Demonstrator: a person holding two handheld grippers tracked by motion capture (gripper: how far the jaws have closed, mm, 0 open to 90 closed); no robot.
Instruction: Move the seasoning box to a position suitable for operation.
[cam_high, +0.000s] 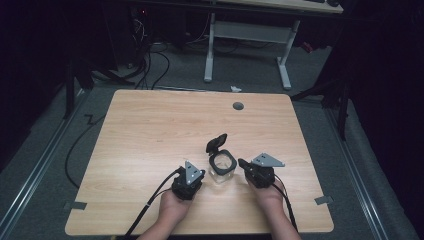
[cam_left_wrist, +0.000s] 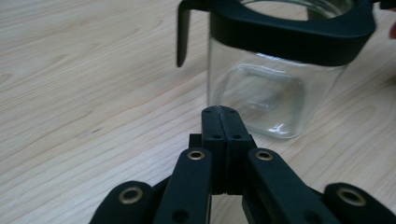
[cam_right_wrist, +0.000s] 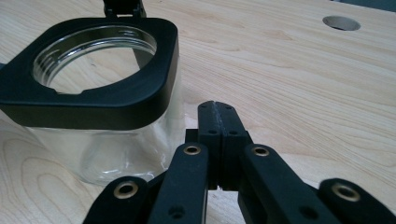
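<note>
Left gripper (cam_left_wrist: 222, 112) pinched tight, holding nothing; right gripper (cam_right_wrist: 218, 106) likewise. Open jar (cam_high: 222, 167) stands between them near the table (cam_high: 150, 130) front. Spread jaws before gripping the glass walls.

Pale wooden table (cam_high: 150, 135) across the middle of the frame. Clear glass jar (cam_high: 222, 169) with black collar low at centre, hinged lid (cam_high: 216, 143) flipped up behind it. Left gripper (cam_high: 194, 176) just left of the jar, right gripper (cam_high: 244, 165) just right. Round grommet hole (cam_high: 238, 106) toward the upper right of the tabletop.
</note>
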